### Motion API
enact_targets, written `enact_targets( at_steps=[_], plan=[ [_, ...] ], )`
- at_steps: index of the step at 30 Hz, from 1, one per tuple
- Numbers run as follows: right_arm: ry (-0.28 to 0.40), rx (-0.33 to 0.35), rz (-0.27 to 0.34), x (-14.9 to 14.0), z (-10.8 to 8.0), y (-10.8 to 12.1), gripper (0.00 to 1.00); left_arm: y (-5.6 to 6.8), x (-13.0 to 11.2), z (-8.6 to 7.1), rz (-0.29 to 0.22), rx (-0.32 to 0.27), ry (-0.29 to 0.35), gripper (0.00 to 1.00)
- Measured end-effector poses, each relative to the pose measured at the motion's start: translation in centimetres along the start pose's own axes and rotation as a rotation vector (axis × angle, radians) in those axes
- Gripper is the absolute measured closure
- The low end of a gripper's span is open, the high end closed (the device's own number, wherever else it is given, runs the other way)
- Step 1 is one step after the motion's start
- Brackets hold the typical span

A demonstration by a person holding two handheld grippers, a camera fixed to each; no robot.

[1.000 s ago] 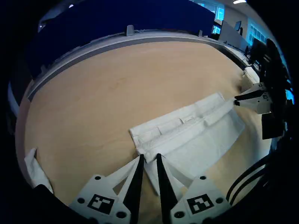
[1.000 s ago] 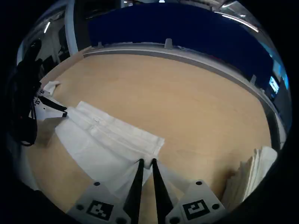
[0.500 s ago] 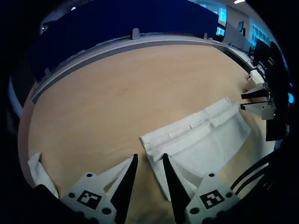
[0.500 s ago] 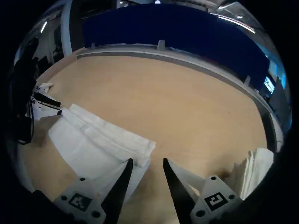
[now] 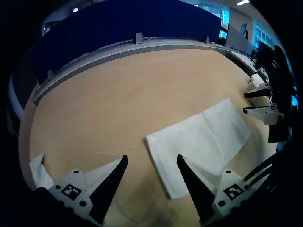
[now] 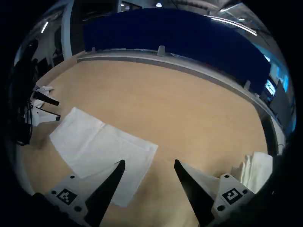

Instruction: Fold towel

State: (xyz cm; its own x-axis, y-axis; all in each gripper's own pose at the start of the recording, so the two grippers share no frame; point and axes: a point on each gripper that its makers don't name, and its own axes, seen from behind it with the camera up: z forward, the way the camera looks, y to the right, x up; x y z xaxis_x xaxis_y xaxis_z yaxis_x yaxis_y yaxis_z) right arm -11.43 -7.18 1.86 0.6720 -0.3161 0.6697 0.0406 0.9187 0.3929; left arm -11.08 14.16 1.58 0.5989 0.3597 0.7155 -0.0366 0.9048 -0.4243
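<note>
Left gripper view: my left gripper hangs wide open and empty over the near end of the towel, which lies flat on the wooden table. It looks light, thin and limp, so I'd pinch a corner. A crumpled white cloth sits well apart.

Right gripper view: my right gripper, equally spread and empty, hovers by the towel's near corner. A stack of white cloths lies aside, and I judge nothing is in the way.
</note>
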Motion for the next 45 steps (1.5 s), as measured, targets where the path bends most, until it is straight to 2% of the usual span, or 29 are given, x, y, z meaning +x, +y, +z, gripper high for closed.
enact_targets(
  at_steps=[9, 23, 30, 39, 43, 45],
  plan=[
    [-0.007, 0.011, -0.004, -1.3, -1.9, -1.1, 0.0, 0.3, -1.7, -2.0, -0.037, 0.001, -0.001, 0.03],
    [-0.026, 0.03, -0.011, -4.6, -5.1, -2.4, 0.0, 0.4, -6.4, -5.6, -0.108, 0.025, -0.024, 0.04],
    [-0.043, 0.079, -0.052, -5.3, -5.2, -3.4, 0.0, -0.1, -7.1, -6.7, -0.131, 0.05, -0.019, 0.03],
    [-0.091, 0.167, -0.139, -6.7, -5.0, -5.0, 0.0, -0.8, -8.9, -8.9, -0.17, 0.087, -0.017, 0.04],
    [-0.113, 0.192, -0.176, -7.3, -4.8, -5.5, 0.04, -1.1, -10.1, -9.9, -0.184, 0.103, -0.022, 0.03],
    [-0.124, 0.202, -0.192, -7.6, -4.7, -5.7, 0.1, -1.3, -10.6, -10.3, -0.191, 0.11, -0.025, 0.04]
  ],
)
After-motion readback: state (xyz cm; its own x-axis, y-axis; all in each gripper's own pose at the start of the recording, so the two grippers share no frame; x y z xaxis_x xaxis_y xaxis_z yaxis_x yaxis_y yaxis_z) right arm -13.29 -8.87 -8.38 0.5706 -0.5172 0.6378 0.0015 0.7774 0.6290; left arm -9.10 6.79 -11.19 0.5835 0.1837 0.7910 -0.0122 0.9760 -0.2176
